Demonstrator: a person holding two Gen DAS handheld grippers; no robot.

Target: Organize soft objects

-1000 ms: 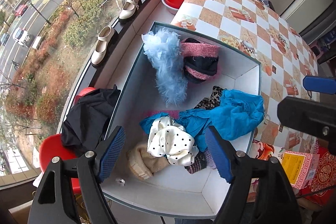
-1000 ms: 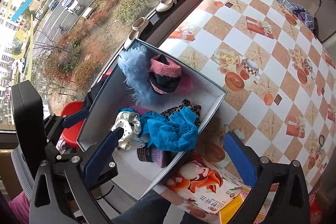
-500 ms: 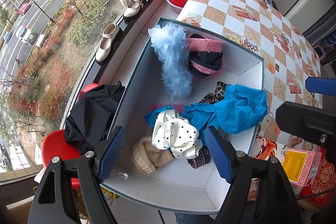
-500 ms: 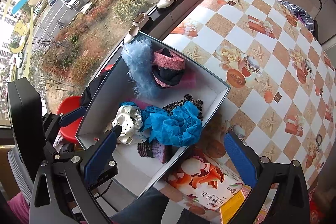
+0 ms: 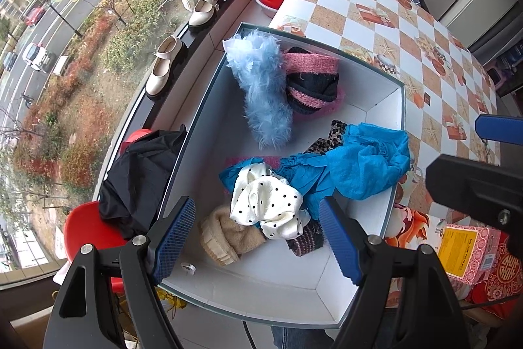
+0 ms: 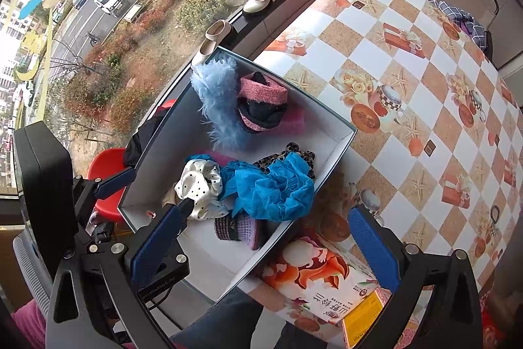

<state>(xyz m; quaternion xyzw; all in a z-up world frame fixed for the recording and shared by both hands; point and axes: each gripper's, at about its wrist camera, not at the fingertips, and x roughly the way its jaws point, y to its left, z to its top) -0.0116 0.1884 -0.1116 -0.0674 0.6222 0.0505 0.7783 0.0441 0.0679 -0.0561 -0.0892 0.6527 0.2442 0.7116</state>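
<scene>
Inside the white box (image 5: 385, 94) on the checkered table (image 5: 376, 22): fluffy light-blue piece (image 5: 261, 87) and pink-black knit (image 5: 310, 84) at the far end, blue cloth (image 5: 353, 165), polka-dot fabric (image 5: 264, 201) and beige knit (image 5: 225, 234) nearer. Left gripper (image 5: 256, 236) hangs above the near pile, jaws wide, holding nothing. Right gripper (image 6: 268, 237) wide too, empty; a dark knit (image 6: 235, 226), possibly purple, lies below it.

Leopard-print cloth (image 5: 330, 139) mostly buried under blue fabric (image 5: 356, 165)
</scene>
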